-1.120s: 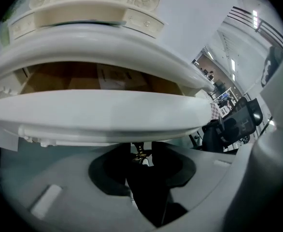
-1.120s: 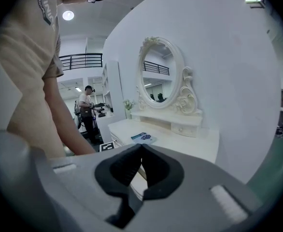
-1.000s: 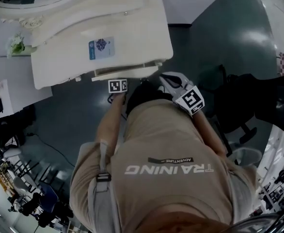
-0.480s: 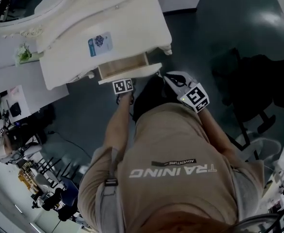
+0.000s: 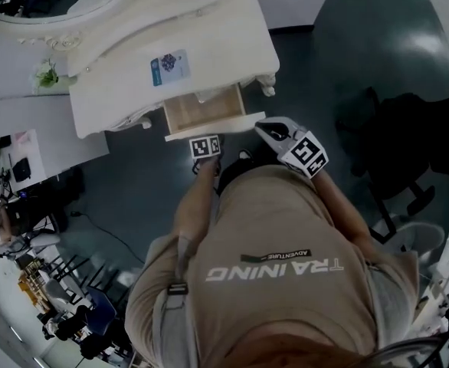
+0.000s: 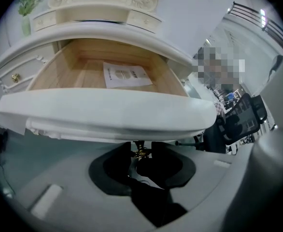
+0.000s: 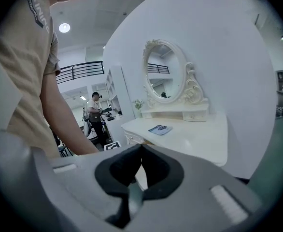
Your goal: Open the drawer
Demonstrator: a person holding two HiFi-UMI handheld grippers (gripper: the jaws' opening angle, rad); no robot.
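Observation:
The cream dressing table's drawer [image 5: 205, 112] stands pulled out, its bare wooden inside showing. A printed sheet [image 6: 126, 75] lies on the drawer's floor. In the left gripper view the white drawer front [image 6: 107, 114] fills the middle, and my left gripper [image 6: 142, 152] is shut on the small brass handle [image 6: 141, 154] under its lower edge. From the head view the left gripper [image 5: 205, 146] sits right at the drawer front. My right gripper [image 5: 293, 146] hangs beside my body, to the right of the drawer, jaws shut on nothing [image 7: 141, 150].
A blue booklet [image 5: 170, 66] lies on the tabletop [image 5: 232, 44], beneath an oval mirror [image 7: 163, 71]. A dark office chair [image 5: 397, 148] stands on the floor to the right. A white desk [image 5: 25, 125] with small items adjoins the table on the left.
The drawer has slid out from nearly shut to well open. My left gripper came back toward me with the handle. The right gripper stayed about where it was.

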